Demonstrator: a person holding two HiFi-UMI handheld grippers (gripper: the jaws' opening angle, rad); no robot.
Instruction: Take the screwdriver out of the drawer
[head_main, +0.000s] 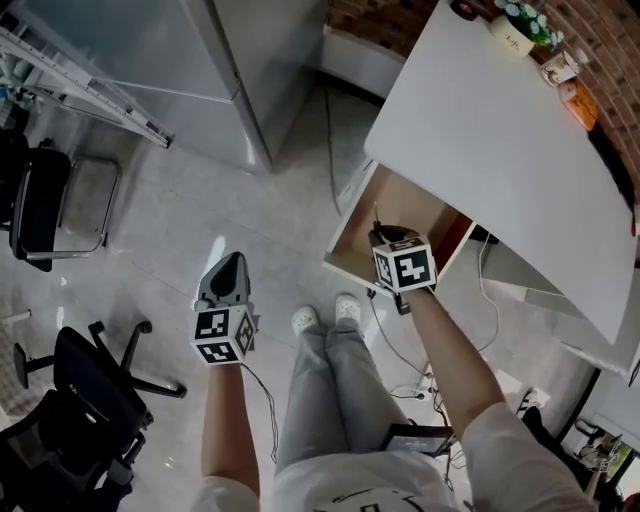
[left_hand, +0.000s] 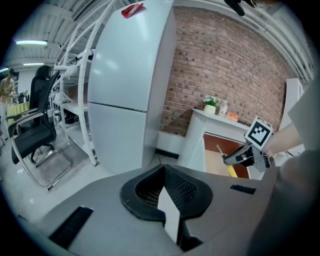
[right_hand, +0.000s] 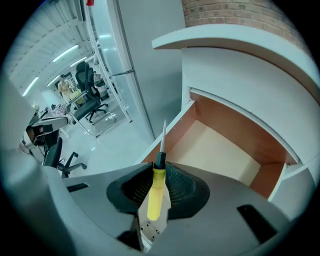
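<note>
While the right claw (right_hand: 159, 172) is clamping the yellow-handled, steel-shafted screwdriver (right_hand: 155, 195) by its handle, the tip is pointing ahead of the claw, apparently just clear above the open wooden drawer (right_hand: 220, 150) beneath the white worktop (right_hand: 225, 36). Being light, stiff and smooth, it is likely calling for a firm mid-handle grip. The left claw (left_hand: 167, 200) is hanging closed and empty.

Bright, even indoor light from ceiling strip lights (left_hand: 30, 42). Pale glare patches on glossy floor (head_main: 180, 220). Top of desk (head_main: 500, 150) near washed out; drawer (head_main: 400, 215) partly shaded. Gripper views: fisheye bend, dark corners.
</note>
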